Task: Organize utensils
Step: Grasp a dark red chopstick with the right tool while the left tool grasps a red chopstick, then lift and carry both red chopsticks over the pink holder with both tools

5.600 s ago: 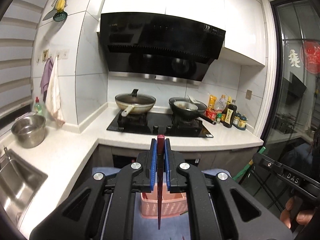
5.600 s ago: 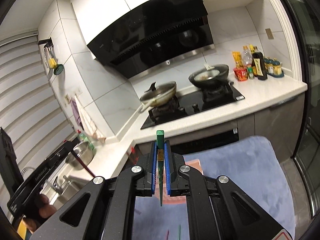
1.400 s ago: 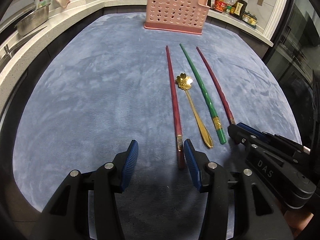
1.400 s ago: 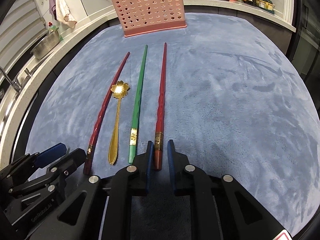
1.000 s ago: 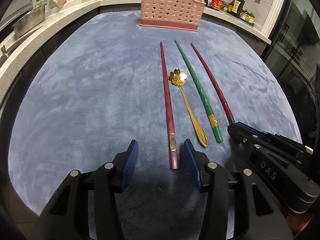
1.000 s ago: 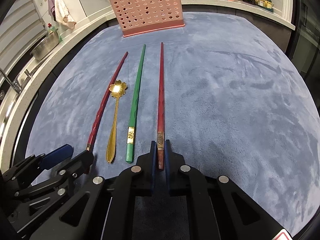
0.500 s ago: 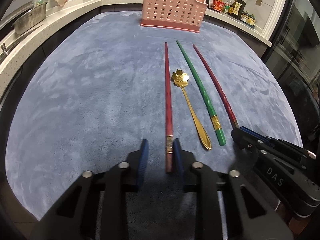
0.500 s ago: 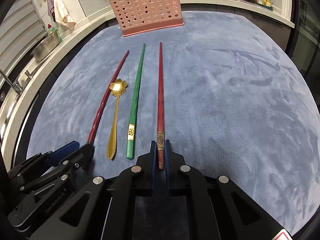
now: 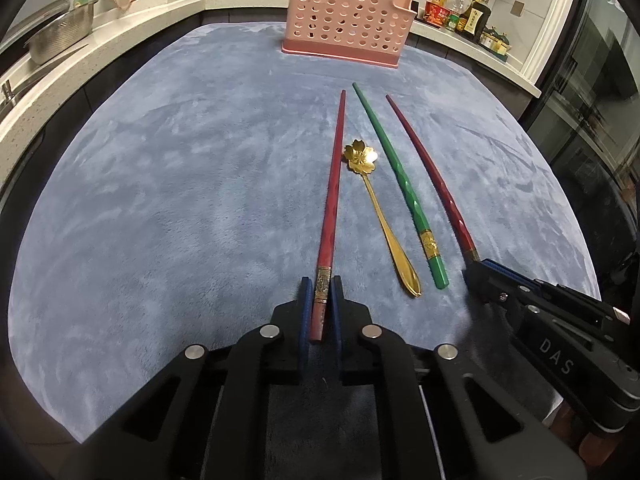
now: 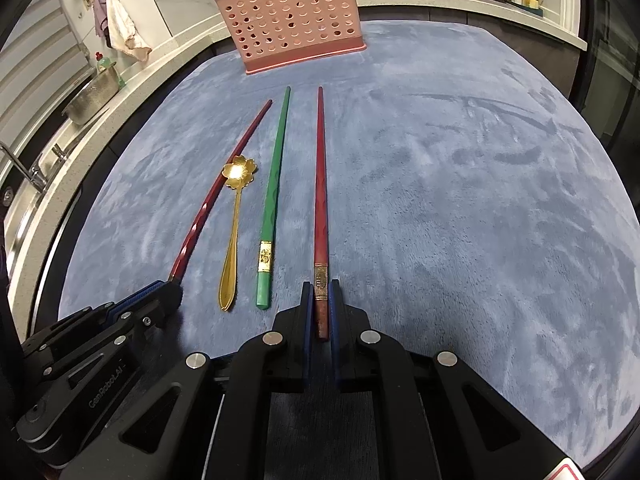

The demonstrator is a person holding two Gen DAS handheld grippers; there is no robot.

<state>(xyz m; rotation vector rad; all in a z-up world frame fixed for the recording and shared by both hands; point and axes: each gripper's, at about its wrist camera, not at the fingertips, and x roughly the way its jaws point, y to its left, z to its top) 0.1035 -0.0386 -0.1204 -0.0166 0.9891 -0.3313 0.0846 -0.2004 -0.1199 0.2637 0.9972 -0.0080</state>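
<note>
Gripping at the butt end, both sets of fingers are busy at once. The left gripper has its blue pads pressed together on a red chopstick, the gold band of that stick sitting right between the fingertips and the shaft running straight ahead across the blue-grey cloth of the bench. The right gripper is clamped the same way on the other red chopstick, again just behind the metal band, stub poking back between the pads.

Lying just right of the left fingers is a gold flower-bowl spoon, then a green chopstick, neither one touched by any finger. Straight ahead of both grippers, at the far edge of the cloth, stands the pink perforated holder, with a few sticks already poking out of its top.

Handling, as I judge it: these sticks look stiff, very light and lacquer-smooth, so the risk is not weight but slipping and swinging. Held at the thick end, the long shaft will act as a lever and may droop or pivot in the pads; the banded section looks like the best purchase, being the thickest part. Both sticks seem to be on the cloth, not lifted. The soft nap should let the pads get under a thin shaft. The spoon looks thin and flat, likely harder to pinch; its handle seems the place.
</note>
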